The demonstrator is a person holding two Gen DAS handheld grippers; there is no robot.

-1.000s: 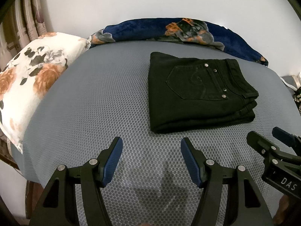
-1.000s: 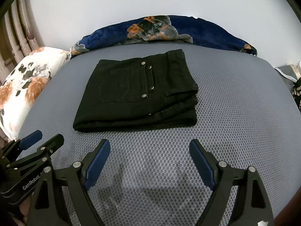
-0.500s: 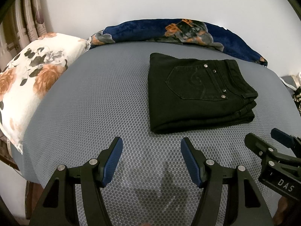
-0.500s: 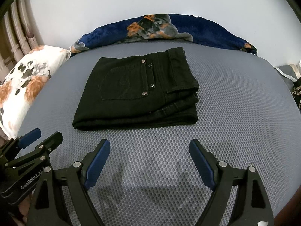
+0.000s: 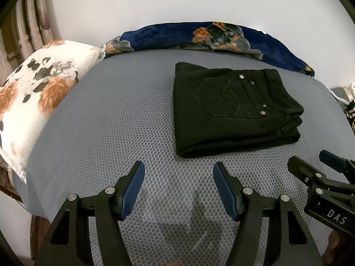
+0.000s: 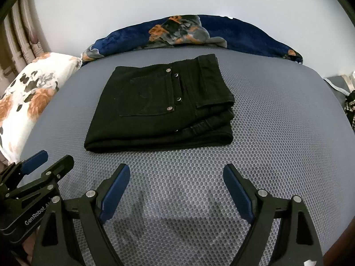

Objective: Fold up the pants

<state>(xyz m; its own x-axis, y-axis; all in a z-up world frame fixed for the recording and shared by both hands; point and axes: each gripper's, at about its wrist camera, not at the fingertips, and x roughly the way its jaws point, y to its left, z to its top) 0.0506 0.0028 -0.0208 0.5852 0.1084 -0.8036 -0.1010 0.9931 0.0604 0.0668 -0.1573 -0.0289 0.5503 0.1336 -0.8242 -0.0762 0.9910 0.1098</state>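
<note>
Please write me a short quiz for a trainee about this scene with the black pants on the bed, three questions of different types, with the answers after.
1. True or false: the black pants lie folded into a compact stack on the grey mattress.
2. Multiple choice: how do the jaws of the left gripper and the right gripper stand? A) both open and empty B) both shut on the pants C) only the left one open
3. Fill in: to the left of the pants lies a white ______ pillow, and behind them a dark blue blanket.

Key: 1 true; 2 A; 3 floral
</note>
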